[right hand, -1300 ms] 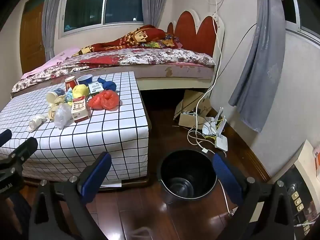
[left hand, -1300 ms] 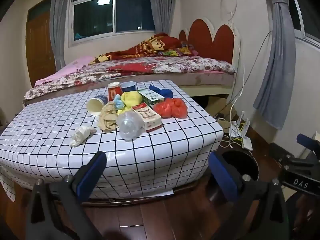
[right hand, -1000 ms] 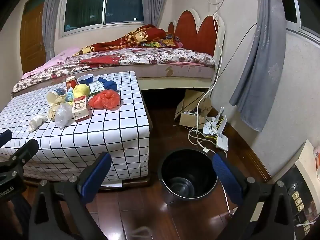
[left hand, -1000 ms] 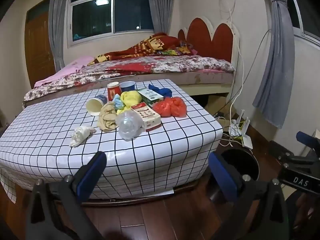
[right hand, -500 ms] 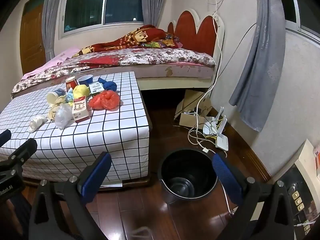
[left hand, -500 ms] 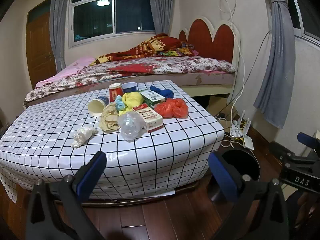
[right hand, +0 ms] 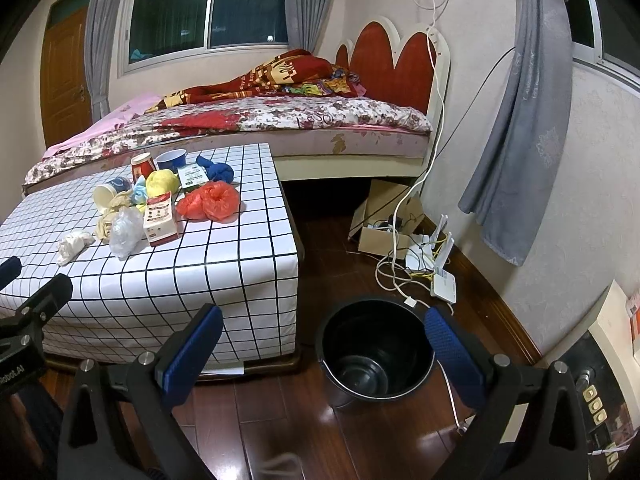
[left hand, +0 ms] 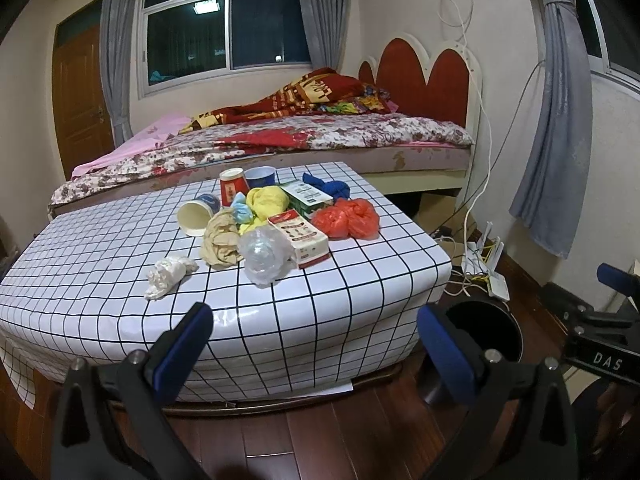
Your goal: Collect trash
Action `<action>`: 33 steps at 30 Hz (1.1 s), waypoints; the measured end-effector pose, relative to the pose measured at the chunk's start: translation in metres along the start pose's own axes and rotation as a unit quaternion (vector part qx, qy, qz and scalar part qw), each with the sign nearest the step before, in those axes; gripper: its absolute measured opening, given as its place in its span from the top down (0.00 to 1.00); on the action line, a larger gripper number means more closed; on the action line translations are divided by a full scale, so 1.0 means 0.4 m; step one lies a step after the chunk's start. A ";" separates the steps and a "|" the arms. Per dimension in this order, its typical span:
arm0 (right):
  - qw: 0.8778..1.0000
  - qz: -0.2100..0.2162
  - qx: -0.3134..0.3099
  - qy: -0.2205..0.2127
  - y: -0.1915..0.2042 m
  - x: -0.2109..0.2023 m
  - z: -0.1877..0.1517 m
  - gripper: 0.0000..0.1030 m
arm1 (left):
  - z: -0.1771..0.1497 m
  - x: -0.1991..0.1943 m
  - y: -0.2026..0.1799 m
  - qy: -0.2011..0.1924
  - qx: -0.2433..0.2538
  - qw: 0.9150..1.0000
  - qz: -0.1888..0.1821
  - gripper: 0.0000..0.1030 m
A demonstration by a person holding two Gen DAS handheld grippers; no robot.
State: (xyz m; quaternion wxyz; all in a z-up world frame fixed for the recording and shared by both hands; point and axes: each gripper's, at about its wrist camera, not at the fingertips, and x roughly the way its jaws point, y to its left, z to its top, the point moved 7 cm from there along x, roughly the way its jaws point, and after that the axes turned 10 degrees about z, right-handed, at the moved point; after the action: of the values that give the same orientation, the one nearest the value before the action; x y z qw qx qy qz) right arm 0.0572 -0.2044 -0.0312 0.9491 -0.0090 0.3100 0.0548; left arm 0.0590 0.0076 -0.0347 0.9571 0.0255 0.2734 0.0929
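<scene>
left wrist view: the left claw (left hand: pixel 316 338) is spread wide with nothing between its blue pads, low before the checked surface (left hand: pixel 120 304). on that surface lies a cluster of trash: a crumpled white tissue (left hand: pixel 168 276), a clear plastic bag (left hand: pixel 264 254), a carton (left hand: pixel 298 236) and a red bag (left hand: pixel 348 220). the right claw (right hand: pixel 320 344) is likewise wide apart and empty, above the floor, framing the black bin (right hand: pixel 376 352) just beside the surface.
</scene>
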 end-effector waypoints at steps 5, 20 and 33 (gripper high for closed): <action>1.000 0.000 -0.001 -0.001 -0.001 -0.001 0.001 0.01 | 0.004 0.004 0.001 -0.002 0.001 1.000 -0.001 0.01; 1.000 0.001 -0.001 -0.001 -0.002 -0.003 0.006 0.01 | 0.007 0.006 -0.002 -0.004 0.004 1.000 0.001 0.01; 1.000 0.000 -0.001 0.000 0.000 -0.005 0.006 0.01 | 0.005 0.004 -0.002 -0.004 0.003 1.000 0.001 0.01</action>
State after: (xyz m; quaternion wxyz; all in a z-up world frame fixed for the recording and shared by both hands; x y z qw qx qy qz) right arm 0.0571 -0.2046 -0.0282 0.9491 -0.0104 0.3098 0.0554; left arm 0.0615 0.0072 -0.0339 0.9579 0.0288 0.2699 0.0932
